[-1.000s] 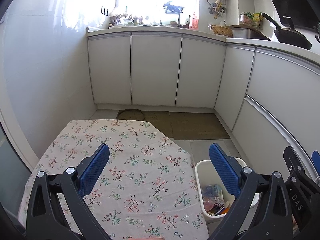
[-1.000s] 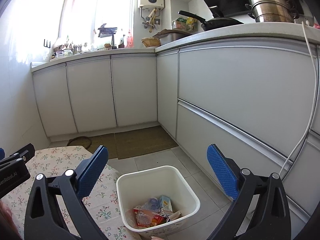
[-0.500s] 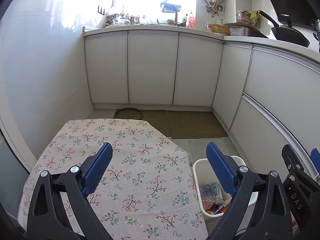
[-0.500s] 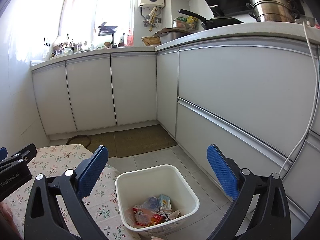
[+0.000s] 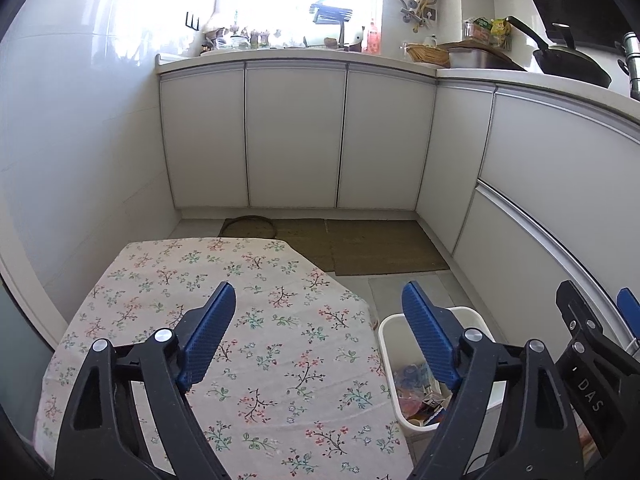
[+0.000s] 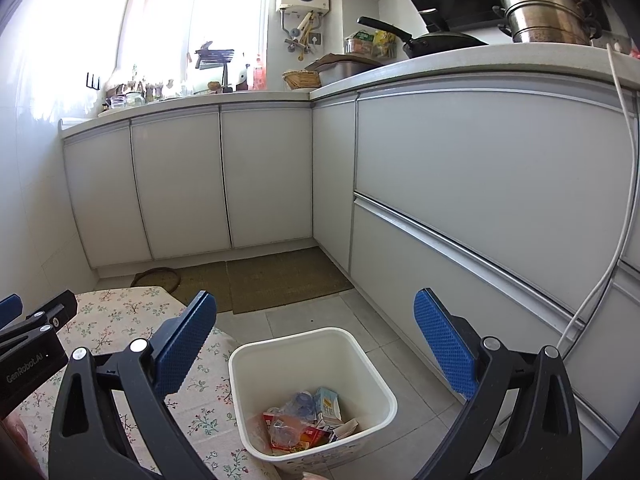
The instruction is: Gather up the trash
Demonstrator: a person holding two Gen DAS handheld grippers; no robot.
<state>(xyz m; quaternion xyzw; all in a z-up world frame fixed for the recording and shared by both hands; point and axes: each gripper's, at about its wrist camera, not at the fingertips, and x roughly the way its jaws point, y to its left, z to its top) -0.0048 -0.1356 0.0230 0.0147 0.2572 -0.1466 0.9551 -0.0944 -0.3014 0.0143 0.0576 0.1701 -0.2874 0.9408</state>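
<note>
Both jaws wide, nothing held.

left gripper (image 5: pixel 318 334): black angular frame; blue textured pads; silver screws | right gripper (image 6: pixel 316 344): same build | white lettering "DAS", "GenRobot.AI" on the housings

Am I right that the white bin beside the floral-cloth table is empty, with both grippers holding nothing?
Not quite: the white bin already holds trash, as the right wrist view shows. It does stand beside the floral-cloth table, and both grippers hold nothing.
</note>
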